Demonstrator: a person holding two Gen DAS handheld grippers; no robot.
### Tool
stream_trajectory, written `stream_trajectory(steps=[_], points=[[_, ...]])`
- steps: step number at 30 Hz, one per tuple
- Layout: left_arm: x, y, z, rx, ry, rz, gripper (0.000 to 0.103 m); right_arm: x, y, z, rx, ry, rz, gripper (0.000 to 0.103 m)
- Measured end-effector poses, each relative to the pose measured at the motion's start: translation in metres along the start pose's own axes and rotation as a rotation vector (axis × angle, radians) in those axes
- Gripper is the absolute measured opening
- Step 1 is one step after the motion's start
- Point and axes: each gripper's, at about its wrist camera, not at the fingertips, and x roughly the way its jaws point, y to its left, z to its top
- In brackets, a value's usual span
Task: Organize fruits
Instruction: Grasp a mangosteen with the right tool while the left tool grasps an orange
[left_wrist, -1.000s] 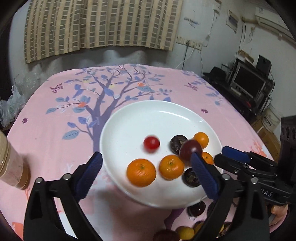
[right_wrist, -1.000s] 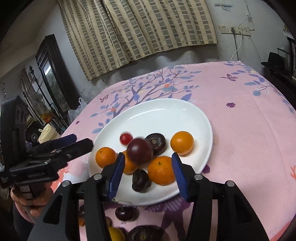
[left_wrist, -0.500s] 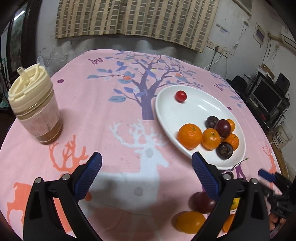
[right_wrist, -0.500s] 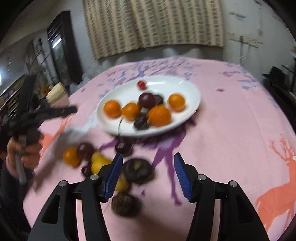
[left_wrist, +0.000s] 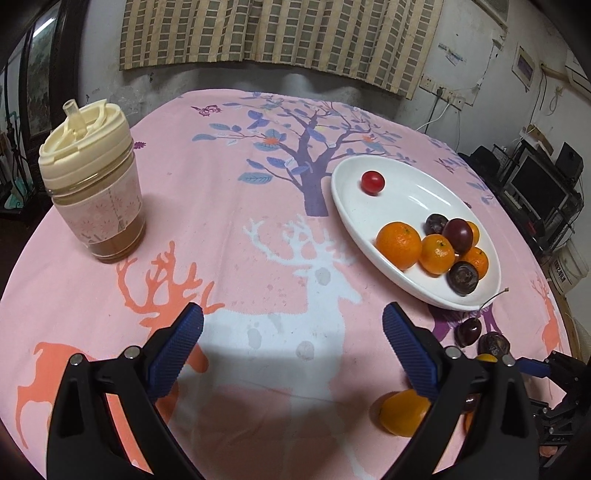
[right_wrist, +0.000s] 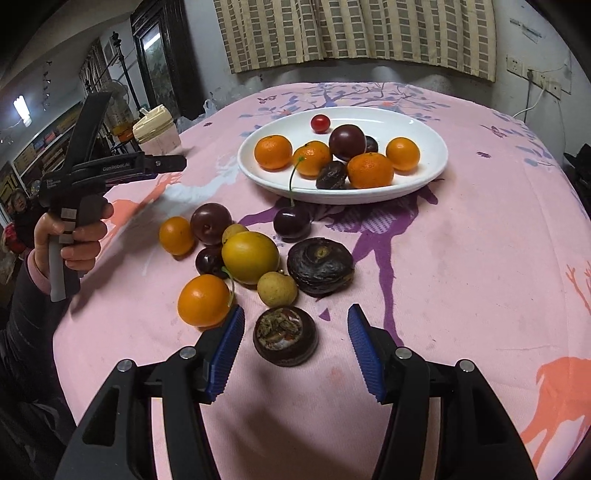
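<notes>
A white oval plate (right_wrist: 424, 162) (left_wrist: 402, 192) holds several mandarins, a dark plum (right_wrist: 346, 136), dark wrinkled fruits and a cherry tomato (right_wrist: 320, 123). Loose fruit lies on the cloth nearer me: a yellow fruit (right_wrist: 250, 257), oranges, plums, a stemmed cherry (right_wrist: 291, 223), a dark mangosteen (right_wrist: 320, 265) and a cut dark fruit (right_wrist: 285, 336). My right gripper (right_wrist: 295, 345) is open and empty, its blue pads either side of the cut fruit. My left gripper (left_wrist: 291, 350) is open and empty over bare cloth left of the plate; it shows in the right wrist view (right_wrist: 162, 164).
A lidded jar of brown liquid (left_wrist: 92, 184) stands at the table's left. The round table wears a pink cloth with tree and deer prints (left_wrist: 258, 229). A wall and curtain lie behind; shelves with electronics stand at the right.
Both grippers have pulled back from the plate toward the near table edge. The dark plum that sat between the right fingers now rests on the plate. The loose fruit pile has come into view.
</notes>
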Motion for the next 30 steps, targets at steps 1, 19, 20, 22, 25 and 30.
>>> stream_trajectory(steps=[1, 19, 20, 22, 25, 30], points=[[-0.001, 0.001, 0.0, -0.003, 0.001, -0.005, 0.096, 0.0, 0.0, -0.001, -0.007, 0.004, -0.003, 0.058], [-0.017, -0.016, -0.026, 0.154, 0.032, -0.166, 0.095, 0.006, -0.006, -0.002, 0.029, 0.03, 0.053, 0.039], [-0.02, -0.024, -0.031, 0.201, 0.034, -0.197, 0.095, 0.004, -0.01, -0.002, 0.056, 0.012, 0.067, 0.039], [-0.026, -0.041, -0.043, 0.298, 0.03, -0.229, 0.093, 0.0, -0.017, -0.002, 0.097, -0.011, 0.079, 0.039], [-0.024, -0.06, -0.057, 0.402, 0.049, -0.234, 0.078, -0.001, -0.021, -0.002, 0.13, -0.02, 0.078, 0.039], [-0.012, -0.07, -0.064, 0.429, 0.1, -0.209, 0.064, -0.003, -0.022, -0.002, 0.143, -0.029, 0.075, 0.039]])
